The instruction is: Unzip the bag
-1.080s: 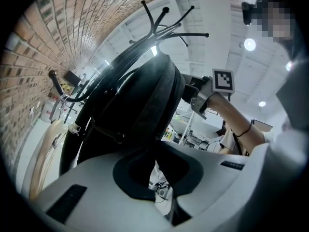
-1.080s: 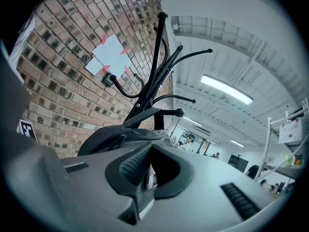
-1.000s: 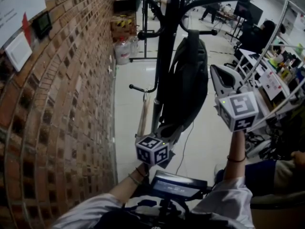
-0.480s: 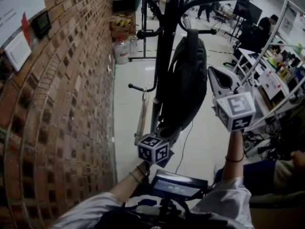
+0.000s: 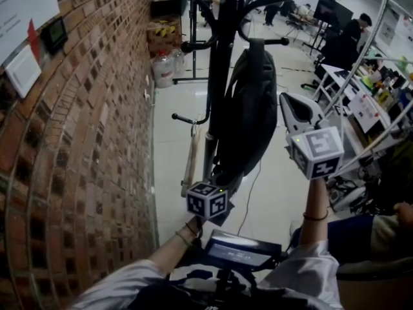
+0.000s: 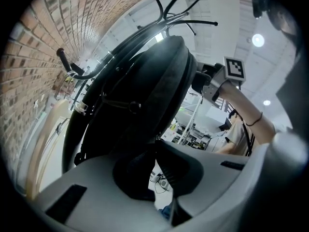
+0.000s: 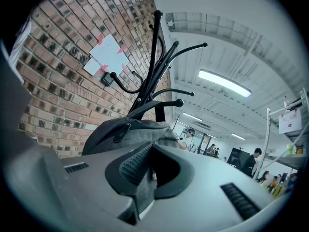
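Bag (image 5: 248, 108): a dark backpack, hung by its top loop on a hook of the black coat stand (image 5: 218, 76), close beside the brick wall (image 5: 97, 141) and clear of the floor. Left gripper (image 6: 157, 146) low down, at the bag's bottom edge, jaws pressed fully together with the tips right against the dark fabric; possibly pinching something small of the bag there, but too dark to tell. Right gripper (image 7: 150, 153) higher, against the bag's right side at about mid-height, held level. Jaws drawn narrow and clamped on a fold of the bag's grey fabric, with the fold hanging down between the ribbed pads. Zip pull (image 7: 121, 132) lying on the bag's rounded top panel, just beyond the right jaws and not touched by them. Bulk of the bag between the two grippers, one below and one at the side.
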A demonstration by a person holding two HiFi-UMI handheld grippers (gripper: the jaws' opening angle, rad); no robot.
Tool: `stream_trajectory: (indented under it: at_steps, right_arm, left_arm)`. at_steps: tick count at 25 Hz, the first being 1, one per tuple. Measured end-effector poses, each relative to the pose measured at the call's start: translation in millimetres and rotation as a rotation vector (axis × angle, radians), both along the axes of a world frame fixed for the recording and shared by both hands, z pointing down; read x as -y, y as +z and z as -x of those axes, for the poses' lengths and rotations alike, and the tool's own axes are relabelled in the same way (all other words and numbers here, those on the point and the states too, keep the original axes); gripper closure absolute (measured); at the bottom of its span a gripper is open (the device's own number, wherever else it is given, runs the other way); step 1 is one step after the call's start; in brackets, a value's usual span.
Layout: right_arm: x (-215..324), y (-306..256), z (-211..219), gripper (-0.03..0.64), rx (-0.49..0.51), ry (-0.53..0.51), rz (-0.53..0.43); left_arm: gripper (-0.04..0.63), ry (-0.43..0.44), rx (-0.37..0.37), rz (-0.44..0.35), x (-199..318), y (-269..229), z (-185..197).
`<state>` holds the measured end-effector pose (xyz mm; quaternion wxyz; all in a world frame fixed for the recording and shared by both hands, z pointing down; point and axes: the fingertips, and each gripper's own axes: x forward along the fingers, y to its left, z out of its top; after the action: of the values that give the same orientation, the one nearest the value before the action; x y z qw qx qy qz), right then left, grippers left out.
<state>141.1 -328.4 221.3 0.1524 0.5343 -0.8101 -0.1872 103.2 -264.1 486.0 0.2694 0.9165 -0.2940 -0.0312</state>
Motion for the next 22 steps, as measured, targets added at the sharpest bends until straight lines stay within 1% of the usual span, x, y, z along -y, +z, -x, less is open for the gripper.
stream_trajectory:
  at_steps: [3,7,9,12,14,16,19,22]
  right_arm:
    - [-3,1,-1,0.618,0.001,0.007,-0.01]
    - [-10,9,1,0.62,0.004,0.006,-0.014]
    - [-15,15,2,0.621,0.051,-0.005,0.001]
    - [-22,32,-2,0.627,0.148,-0.005,0.048]
    - [-28,42,-3,0.627,0.188,-0.005,0.063]
    - [-34,51,-5,0.627,0.209,-0.001,0.068]
    - [-44,64,-7,0.627,0.23,0.008,0.079]
    - [-59,70,3,0.627,0.257,-0.015,0.09]
  left_arm:
    - [0.591,0.007,0.007,0.007,-1,0,0]
    - [0.591,-0.002,0.036,0.005,-3,-4,4]
    - [0.592,-0.009,0.031,-0.003,-4,-8,5]
    - [0.591,-0.02,0.025,-0.009,-7,-13,9]
    - [0.591,-0.028,0.017,-0.014,-9,-15,11]
    - [0.591,-0.037,0.008,-0.013,-11,-17,13]
    - [0.592,-0.046,0.019,0.0,-18,-15,19]
    - [0.592,-0.06,0.022,0.012,-27,-11,25]
